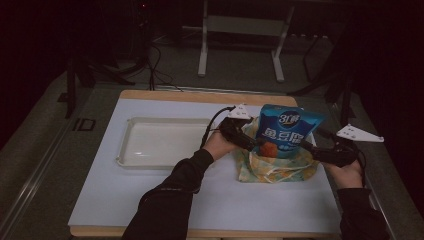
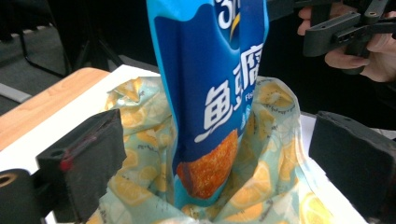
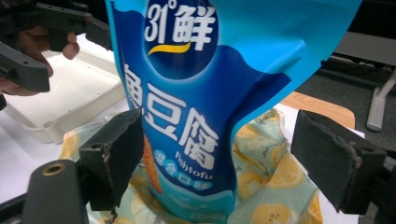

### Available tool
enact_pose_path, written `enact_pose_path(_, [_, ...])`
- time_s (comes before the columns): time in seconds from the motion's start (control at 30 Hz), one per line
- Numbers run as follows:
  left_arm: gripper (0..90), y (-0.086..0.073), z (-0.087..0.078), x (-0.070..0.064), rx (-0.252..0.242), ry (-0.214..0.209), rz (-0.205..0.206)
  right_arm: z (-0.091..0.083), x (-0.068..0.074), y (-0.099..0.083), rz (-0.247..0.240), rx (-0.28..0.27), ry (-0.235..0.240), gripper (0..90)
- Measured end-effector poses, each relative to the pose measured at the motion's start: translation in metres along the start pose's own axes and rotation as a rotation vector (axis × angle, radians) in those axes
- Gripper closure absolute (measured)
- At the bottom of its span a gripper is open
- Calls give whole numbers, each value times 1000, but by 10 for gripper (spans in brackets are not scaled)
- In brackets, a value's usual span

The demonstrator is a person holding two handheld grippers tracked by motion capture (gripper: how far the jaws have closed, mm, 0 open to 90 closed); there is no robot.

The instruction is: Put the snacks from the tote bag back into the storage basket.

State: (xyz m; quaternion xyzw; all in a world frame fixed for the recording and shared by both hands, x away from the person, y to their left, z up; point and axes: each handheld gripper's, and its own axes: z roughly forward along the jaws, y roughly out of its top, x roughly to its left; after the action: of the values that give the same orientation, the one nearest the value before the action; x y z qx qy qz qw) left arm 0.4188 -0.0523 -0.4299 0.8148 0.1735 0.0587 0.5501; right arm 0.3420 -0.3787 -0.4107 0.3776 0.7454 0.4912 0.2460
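Both grippers, left [image 1: 248,141] & right [image 1: 311,148], are spread beside the snack pack [image 1: 286,131] standing in the lemon bag [image 1: 275,167]; w/o support it could tip out.

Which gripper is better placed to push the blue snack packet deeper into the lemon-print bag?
Probably right. The right gripper has its open jaws on both sides of the blue foil snack packet, one jaw near its face. The left gripper stands lower, around the lemon-print fabric bag.
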Motion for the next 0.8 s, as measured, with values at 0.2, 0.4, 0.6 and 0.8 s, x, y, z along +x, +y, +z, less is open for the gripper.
enact_pose_path(0.2, [151, 4, 9, 6, 3, 5, -2, 10, -7, 1, 20, 10, 13, 222])
enact_pose_path(0.4, [259, 6, 19, 9, 14, 7, -22, 21, -9, 0, 18, 29, 22, 273])
enact_pose_path(0.6, [408, 9, 25, 9, 9, 36, -28, 25, -13, -1, 20, 31, 20, 386])
enact_pose_path(0.8, [461, 5, 33, 8, 36, 26, -35, 29, -15, -1, 12, 38, 35, 480])
